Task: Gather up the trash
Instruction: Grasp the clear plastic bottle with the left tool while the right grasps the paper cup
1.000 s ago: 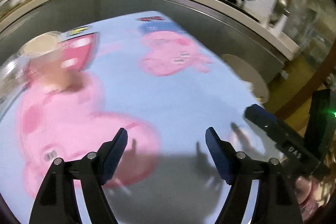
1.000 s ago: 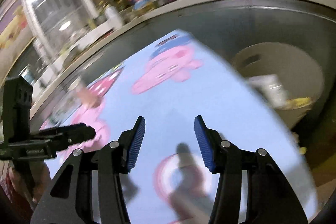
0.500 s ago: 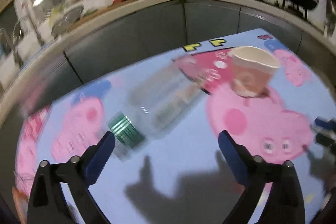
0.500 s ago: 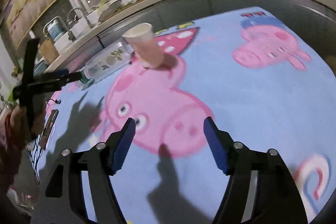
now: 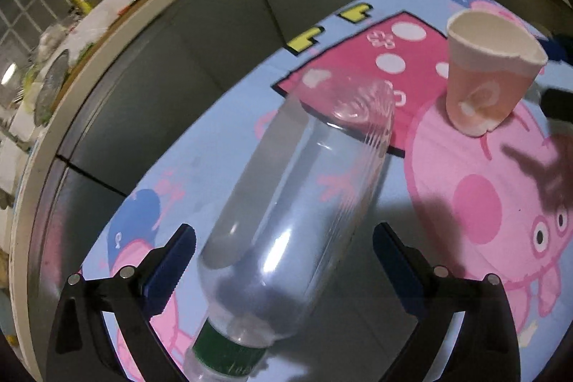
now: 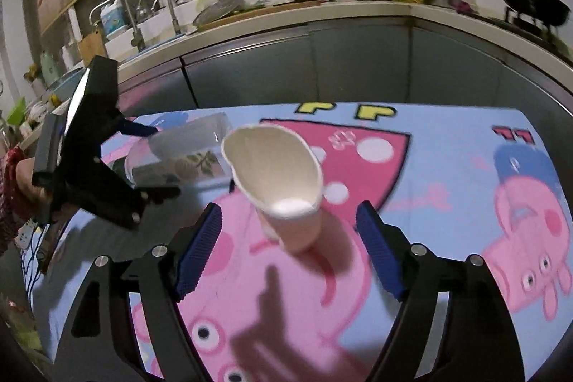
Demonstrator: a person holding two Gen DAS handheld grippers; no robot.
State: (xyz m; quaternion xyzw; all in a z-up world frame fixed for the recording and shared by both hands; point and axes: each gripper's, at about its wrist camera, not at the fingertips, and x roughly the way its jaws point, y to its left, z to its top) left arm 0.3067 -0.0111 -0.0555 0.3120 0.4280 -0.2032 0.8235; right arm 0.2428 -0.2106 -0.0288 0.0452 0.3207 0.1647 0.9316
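Left gripper [image 5: 283, 260]: jaws wide apart, nothing held. Clear plastic bottle [image 5: 301, 188] lies on its side on the cartoon-print cloth [image 5: 222, 145] covering the worktop. Its long axis runs nearly straight along the gripper's line of sight, green cap [image 5: 224, 358] end nearest the camera and the base pointing away toward the far edge. The bottle's shoulder already sits between the two blue pads [image 5: 172, 269]; no contact visible on either side. The pads therefore face the bottle's round flanks, across its width, which I judge the right orientation for closing.

Right gripper [image 6: 286, 255]: jaws also wide, empty. Paper cup [image 6: 283, 188] stands upright on the cloth directly ahead, centred in the gap but a little beyond the pads. Rim is dented and out of round. No contact.

The cup stands just beside the base end of the bottle, apart from it.

Judgement: each hand is nearer its own item, left to bottle, right to cup. Left can close now; right probably needs a short advance first. The thin cup wall will likely crush under a firm squeeze.
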